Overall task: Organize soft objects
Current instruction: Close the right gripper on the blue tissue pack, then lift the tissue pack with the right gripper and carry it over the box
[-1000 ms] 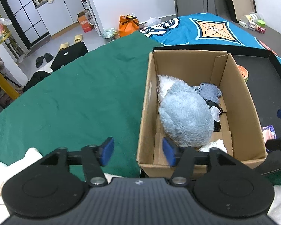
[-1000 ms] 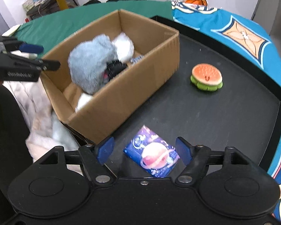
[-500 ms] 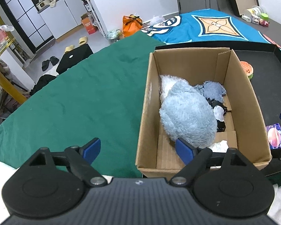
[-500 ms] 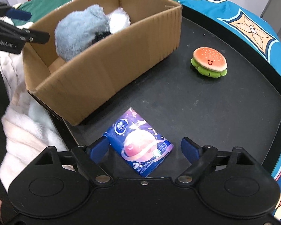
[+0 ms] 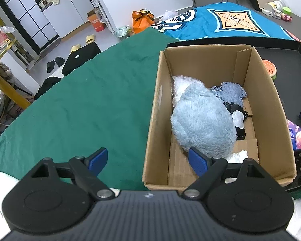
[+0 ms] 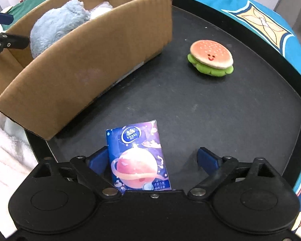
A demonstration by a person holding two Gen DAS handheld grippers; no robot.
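since a second ago your right gripper (image 6: 153, 159) has dropped closer to the tissue pack (image 6: 138, 158), which now fills the space between its blue pads, and both pairs of jaws have spread wider. your right jaws are opening at this moment, with the tissue pack between them: the left pad (image 6: 97, 160) sits just beside the pack's edge, and i cannot tell whether it touches, while the right pad stands well apart from it. the pack lies flat on the black tray (image 6: 210, 104), near the corner of the cardboard box (image 6: 86, 68). the burger toy (image 6: 210, 59) rests farther out on the same tray, apart from the box. your left gripper (image 5: 148, 159) hangs spread wide and grips nothing; one pad is over the green cloth (image 5: 86, 104), the other over the near end of the box, just in front of the fluffy blue plush (image 5: 202, 122). that plush lies inside the box with a white fluffy item (image 5: 179, 85), a blue knitted piece (image 5: 230, 93) and some black and white fabric beside it.
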